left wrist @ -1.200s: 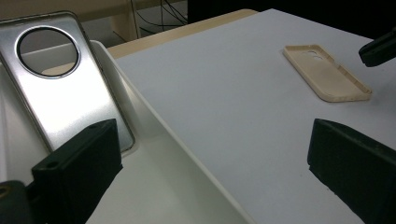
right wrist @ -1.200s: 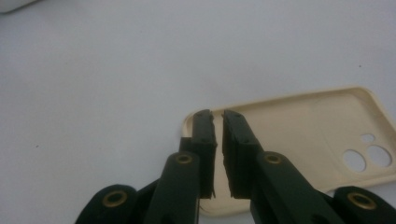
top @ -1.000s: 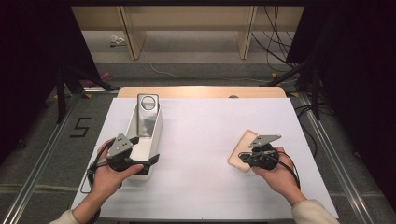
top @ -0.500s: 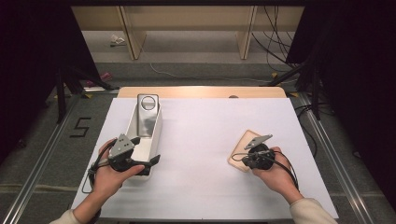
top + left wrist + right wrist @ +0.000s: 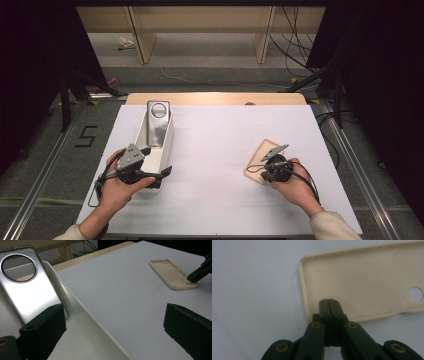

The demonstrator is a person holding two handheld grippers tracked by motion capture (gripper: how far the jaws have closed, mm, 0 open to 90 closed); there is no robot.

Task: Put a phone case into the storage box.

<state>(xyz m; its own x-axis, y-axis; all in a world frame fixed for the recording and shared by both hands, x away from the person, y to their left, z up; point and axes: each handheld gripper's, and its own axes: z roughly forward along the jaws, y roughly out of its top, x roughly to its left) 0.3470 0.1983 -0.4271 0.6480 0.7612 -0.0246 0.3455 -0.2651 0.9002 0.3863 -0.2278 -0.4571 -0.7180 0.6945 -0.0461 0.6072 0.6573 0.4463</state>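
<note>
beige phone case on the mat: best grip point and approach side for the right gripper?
Take the beige phone case by the thin raised rim at its near corner, coming from the person's side. It lies flat, open side up, so only the rim offers an edge: one jaw inside, one outside. The right gripper already sits at that corner, apparently shut on the rim.

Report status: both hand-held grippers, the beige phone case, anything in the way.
Left hand-held gripper open, straddling the white tray's wall. Right hand-held gripper shut on the beige phone case at its near rim. Nothing in the way.
</note>
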